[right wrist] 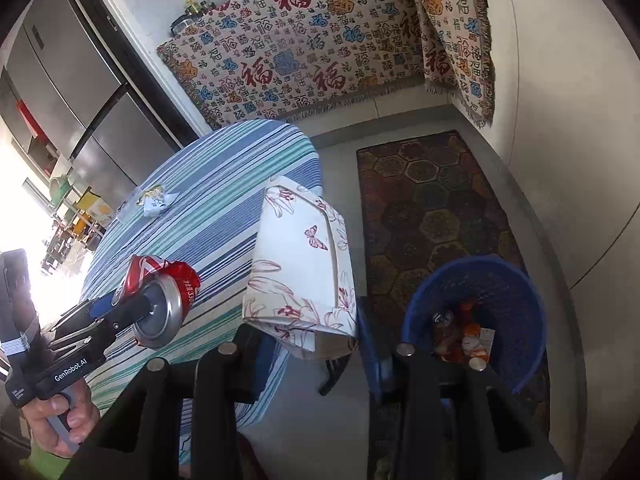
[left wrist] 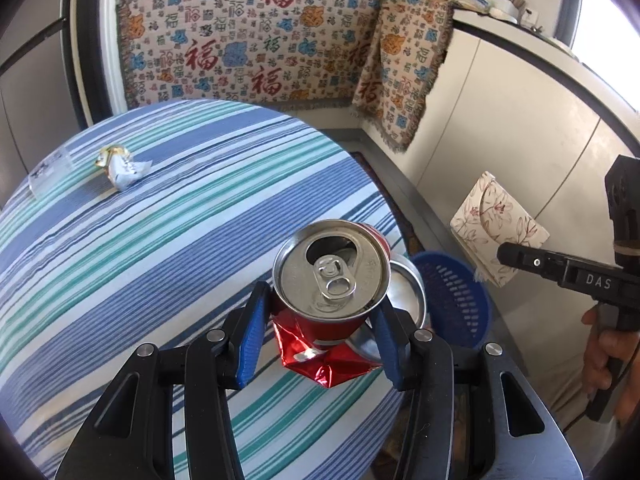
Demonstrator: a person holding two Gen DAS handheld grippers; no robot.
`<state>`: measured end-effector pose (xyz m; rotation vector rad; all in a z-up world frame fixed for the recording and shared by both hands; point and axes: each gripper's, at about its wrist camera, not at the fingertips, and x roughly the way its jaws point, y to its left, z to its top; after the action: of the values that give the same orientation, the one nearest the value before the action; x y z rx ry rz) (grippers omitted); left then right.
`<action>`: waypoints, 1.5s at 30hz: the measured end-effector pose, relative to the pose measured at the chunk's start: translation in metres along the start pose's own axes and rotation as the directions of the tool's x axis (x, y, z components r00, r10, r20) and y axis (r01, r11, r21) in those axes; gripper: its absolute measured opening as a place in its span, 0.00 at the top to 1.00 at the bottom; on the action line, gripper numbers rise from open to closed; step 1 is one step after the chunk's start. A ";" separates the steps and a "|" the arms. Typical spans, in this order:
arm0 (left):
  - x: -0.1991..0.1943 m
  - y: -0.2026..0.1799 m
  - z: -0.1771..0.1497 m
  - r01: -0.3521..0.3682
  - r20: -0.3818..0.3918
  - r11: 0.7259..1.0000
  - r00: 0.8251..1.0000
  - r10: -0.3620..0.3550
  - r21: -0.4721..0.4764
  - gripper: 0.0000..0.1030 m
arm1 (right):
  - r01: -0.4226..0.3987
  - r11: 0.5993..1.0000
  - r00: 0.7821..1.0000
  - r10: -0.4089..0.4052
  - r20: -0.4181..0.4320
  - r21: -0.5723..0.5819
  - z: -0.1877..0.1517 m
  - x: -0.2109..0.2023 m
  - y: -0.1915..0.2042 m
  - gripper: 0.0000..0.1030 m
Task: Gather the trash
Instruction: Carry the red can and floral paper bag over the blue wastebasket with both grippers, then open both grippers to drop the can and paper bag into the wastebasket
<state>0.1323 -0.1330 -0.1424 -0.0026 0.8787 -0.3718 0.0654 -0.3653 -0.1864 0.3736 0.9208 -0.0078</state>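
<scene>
My left gripper [left wrist: 320, 320] is shut on a crushed red soda can [left wrist: 332, 276], held above the right edge of the striped round table [left wrist: 160, 240]; it also shows in the right wrist view [right wrist: 164, 300]. My right gripper [right wrist: 312, 344] is shut on a white floral paper box [right wrist: 304, 272], held over the floor beside the table. The blue trash basket [right wrist: 480, 312] stands on the floor to the right, with several pieces of trash inside; it shows in the left wrist view [left wrist: 456, 300] just beyond the can. A crumpled wrapper [left wrist: 120, 166] lies on the table's far left.
A clear plastic piece [left wrist: 50, 174] lies beside the wrapper. A patterned rug [right wrist: 440, 208] covers the floor behind the basket. White cabinets [left wrist: 500, 128] stand at the right, a patterned cloth [left wrist: 260, 40] hangs at the back, and a fridge [right wrist: 80, 100] stands at the left.
</scene>
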 end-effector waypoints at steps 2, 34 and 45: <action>0.003 -0.009 0.004 0.009 -0.004 1.000 1.000 -0.009 0.016 0.51 | 0.024 1.000 1.000 -0.024 -0.002 0.013 0.000 -0.002 -0.013 0.63; 0.194 -0.194 0.001 0.207 -0.290 0.948 0.948 -0.133 0.241 0.51 | 0.218 0.934 0.958 -0.150 -0.246 0.282 0.001 0.083 -0.217 0.60; 0.224 -0.211 -0.008 0.207 -0.317 0.934 0.942 -0.110 0.290 0.29 | 0.205 0.923 0.968 -0.142 -0.209 0.324 0.009 0.080 -0.227 0.44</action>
<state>0.1887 -0.4006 -0.2833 0.2905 1.1098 -0.6791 0.0841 -0.5685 -0.3148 0.6237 1.1357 -0.3071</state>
